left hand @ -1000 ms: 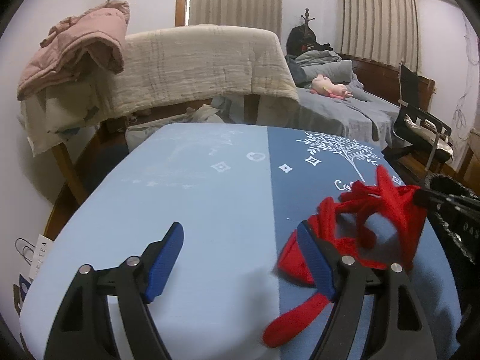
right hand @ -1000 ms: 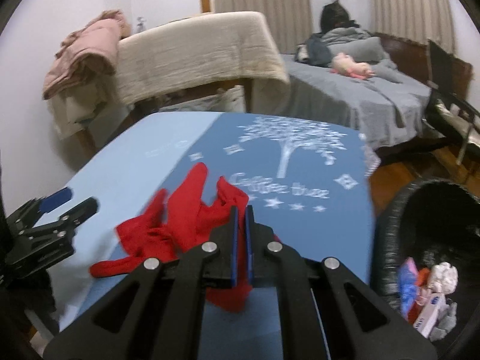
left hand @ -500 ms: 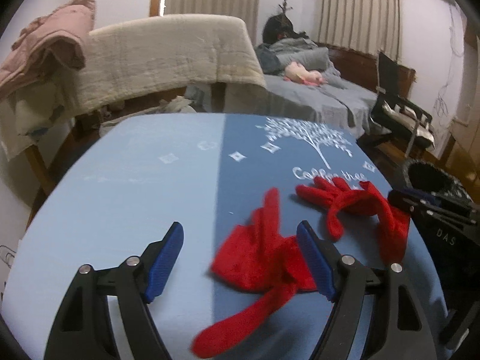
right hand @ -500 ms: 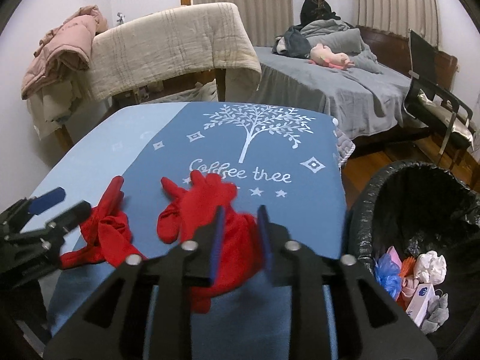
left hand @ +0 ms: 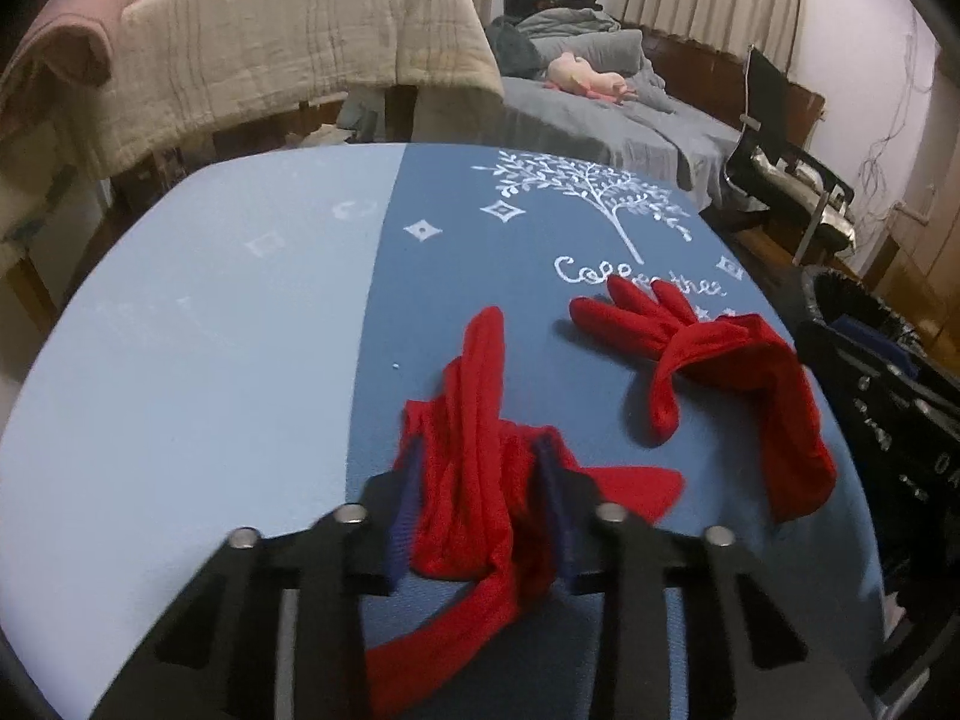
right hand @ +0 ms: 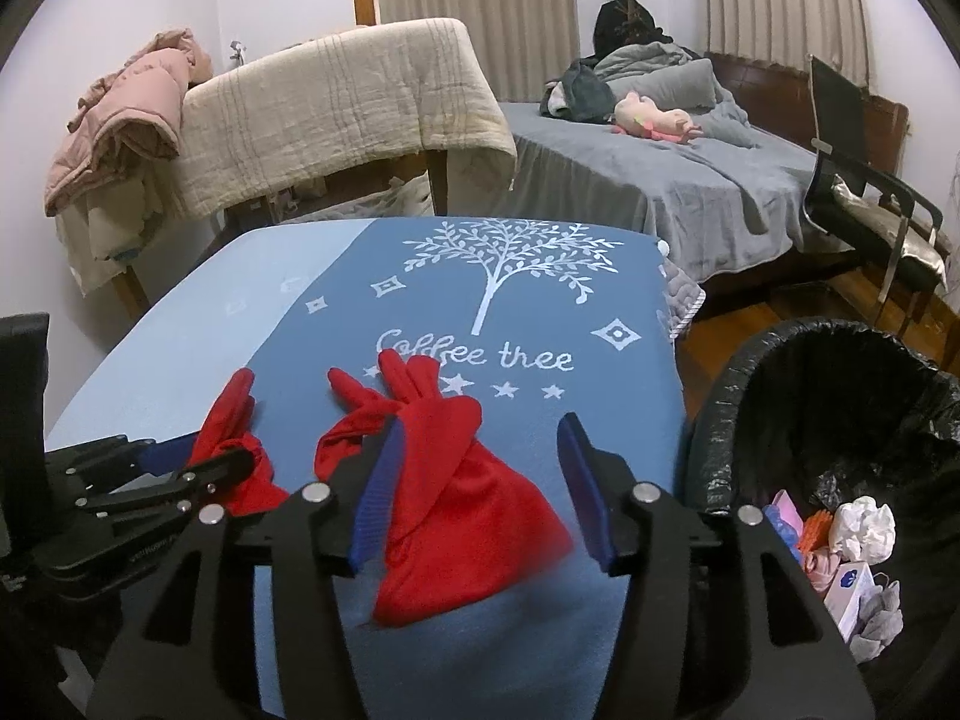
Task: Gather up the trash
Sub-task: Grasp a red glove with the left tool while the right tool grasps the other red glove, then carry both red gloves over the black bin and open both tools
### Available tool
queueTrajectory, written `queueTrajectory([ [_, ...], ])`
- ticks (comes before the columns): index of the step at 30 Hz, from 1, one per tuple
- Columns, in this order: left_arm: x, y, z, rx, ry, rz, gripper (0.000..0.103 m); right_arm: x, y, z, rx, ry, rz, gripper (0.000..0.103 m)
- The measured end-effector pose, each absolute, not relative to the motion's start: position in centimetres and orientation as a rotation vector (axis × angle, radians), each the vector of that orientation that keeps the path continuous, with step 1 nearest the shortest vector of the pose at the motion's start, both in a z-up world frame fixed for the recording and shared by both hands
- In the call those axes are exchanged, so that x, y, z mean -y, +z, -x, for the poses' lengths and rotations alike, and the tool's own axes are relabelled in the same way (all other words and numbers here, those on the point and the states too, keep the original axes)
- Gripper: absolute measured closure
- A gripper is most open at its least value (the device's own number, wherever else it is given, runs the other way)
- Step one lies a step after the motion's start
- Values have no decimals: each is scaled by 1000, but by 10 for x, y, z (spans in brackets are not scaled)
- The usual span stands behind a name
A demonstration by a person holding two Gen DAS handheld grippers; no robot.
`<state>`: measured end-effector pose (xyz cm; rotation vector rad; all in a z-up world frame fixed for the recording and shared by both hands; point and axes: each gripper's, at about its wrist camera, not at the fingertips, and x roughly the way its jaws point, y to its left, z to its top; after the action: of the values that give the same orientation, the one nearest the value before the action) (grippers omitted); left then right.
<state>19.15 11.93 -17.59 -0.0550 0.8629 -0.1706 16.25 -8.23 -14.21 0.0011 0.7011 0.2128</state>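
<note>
The near red glove (left hand: 474, 480) is being pinched by the closing left tongs (left hand: 477, 501); the far red glove (right hand: 462, 480) lies on the counter (right hand: 528, 312) between the spreading right tongs (right hand: 480, 492).

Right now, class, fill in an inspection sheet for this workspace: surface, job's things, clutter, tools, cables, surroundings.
Surface: table cloth, two blues, white tree print.
Job's things: two red gloves; left glove bunched, right glove lying flat; black-lined bin beside the table, trash inside.
Clutter: nothing seen on the cloth.
Tools: left tool closing on the left glove; right tool opening over the right glove.
Cables: thin wires on the far wall.
Surroundings: bed, draped blanket, chair.
</note>
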Motion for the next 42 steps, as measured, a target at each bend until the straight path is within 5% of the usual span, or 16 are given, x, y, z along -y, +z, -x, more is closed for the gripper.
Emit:
queueTrajectory([
  [2,-118,-176,-190,-861,-180,53,83,82,-143,-163,-702,215,-5,37],
  [15,-138,-155,-191,-747,-95,33,88,65,-162,-186,-774,218,19,30],
  [16,-140,-154,-192,-745,-88,31,88,63,-164,-190,-786,219,23,31],
  [22,-143,-150,-192,-732,-76,18,88,57,-171,-199,-849,282,0,89],
  [42,-104,-86,-165,-616,-123,13,88,87,-76,-144,-627,321,-43,95],
])
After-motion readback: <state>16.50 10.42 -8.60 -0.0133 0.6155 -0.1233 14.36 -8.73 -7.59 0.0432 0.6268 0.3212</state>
